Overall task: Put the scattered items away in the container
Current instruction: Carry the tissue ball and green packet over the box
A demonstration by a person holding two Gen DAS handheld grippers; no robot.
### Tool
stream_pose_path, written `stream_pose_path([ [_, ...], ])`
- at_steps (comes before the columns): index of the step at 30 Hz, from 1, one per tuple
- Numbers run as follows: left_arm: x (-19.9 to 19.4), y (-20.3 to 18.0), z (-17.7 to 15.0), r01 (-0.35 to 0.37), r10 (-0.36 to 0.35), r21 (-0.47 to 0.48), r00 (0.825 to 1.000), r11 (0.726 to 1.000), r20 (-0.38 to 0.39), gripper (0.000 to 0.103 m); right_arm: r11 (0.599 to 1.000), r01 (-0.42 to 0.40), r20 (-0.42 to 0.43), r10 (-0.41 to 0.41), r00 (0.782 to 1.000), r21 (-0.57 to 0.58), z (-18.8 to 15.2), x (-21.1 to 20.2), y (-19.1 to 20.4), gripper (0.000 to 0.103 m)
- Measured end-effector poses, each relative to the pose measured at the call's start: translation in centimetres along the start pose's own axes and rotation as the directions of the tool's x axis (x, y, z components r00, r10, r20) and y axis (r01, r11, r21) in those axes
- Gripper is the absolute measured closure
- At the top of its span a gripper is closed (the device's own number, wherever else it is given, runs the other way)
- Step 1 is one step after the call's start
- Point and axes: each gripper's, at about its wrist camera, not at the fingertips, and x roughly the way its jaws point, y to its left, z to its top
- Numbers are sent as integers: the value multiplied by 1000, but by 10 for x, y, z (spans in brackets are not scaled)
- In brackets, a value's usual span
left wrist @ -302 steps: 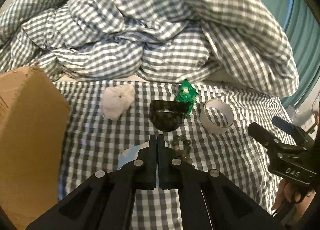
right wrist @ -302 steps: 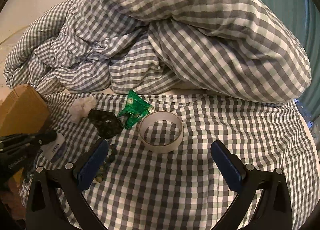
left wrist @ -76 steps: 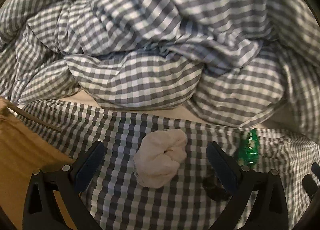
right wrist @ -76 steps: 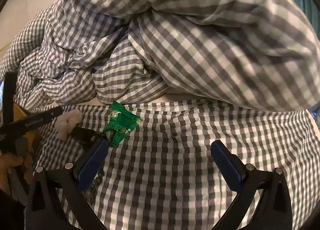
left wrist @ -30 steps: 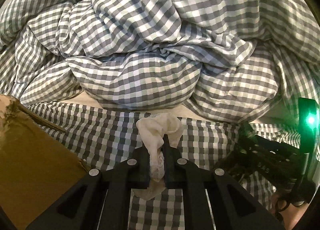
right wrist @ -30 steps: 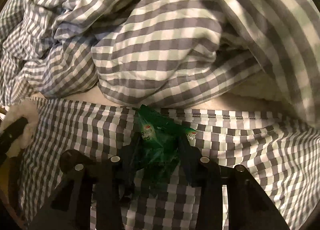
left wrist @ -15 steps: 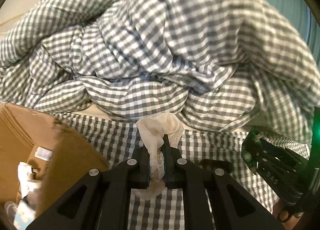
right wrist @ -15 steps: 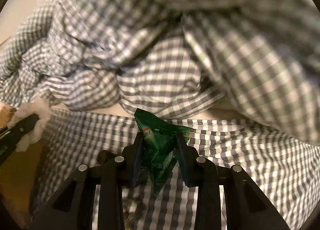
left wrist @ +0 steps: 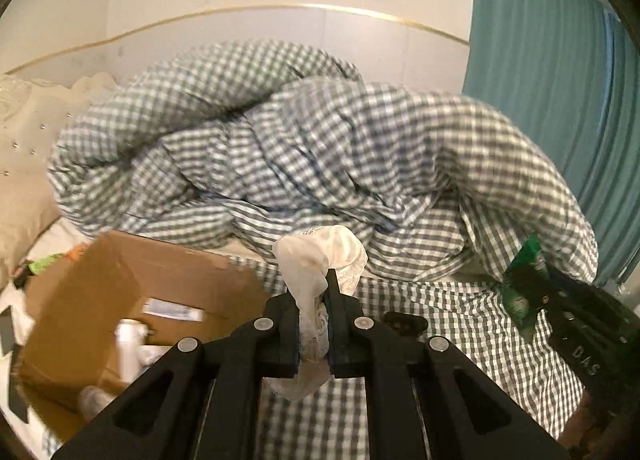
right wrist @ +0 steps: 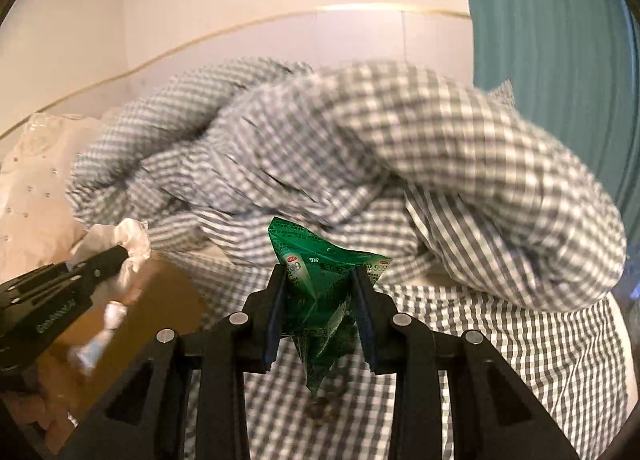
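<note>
The left tongs (left wrist: 313, 334) are pinching a white scrunchie (left wrist: 320, 260) beside the cardboard box (left wrist: 120, 300), while the right tongs (right wrist: 319, 314) are clamping a green packet (right wrist: 320, 300) above the bed (right wrist: 520, 360).

Checked bed (left wrist: 460, 340) with heaped duvet (left wrist: 320, 164), cardboard box (left wrist: 100, 292), dark hair clip (left wrist: 404, 322), beads (right wrist: 320, 412).

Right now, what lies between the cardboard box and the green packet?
In the right wrist view, the white scrunchie and checked bedsheet lie between brown cardboard box and green foil packet.
</note>
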Motion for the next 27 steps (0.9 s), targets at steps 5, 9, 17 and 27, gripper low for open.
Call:
stream_pose_path([
  [5,-42,39,2,-49,49,-10,999,999,22,94,998,-48,37,50,998,-37,7,-31,38,72],
  [9,-61,71,-1,-81,82,-20,997,996,15,94,994,-91,44,94,995,-62,9,-41,69,72],
  [17,-71,134,-6,-150,149,-50,989,987,-17,94,981,-152,44,158,986,-120,9,-43,131,72],
  [27,-53,171,-16,-194,190,-62,979,979,-70,53,962,-203,18,210,978,-181,5,-28,182,72],
])
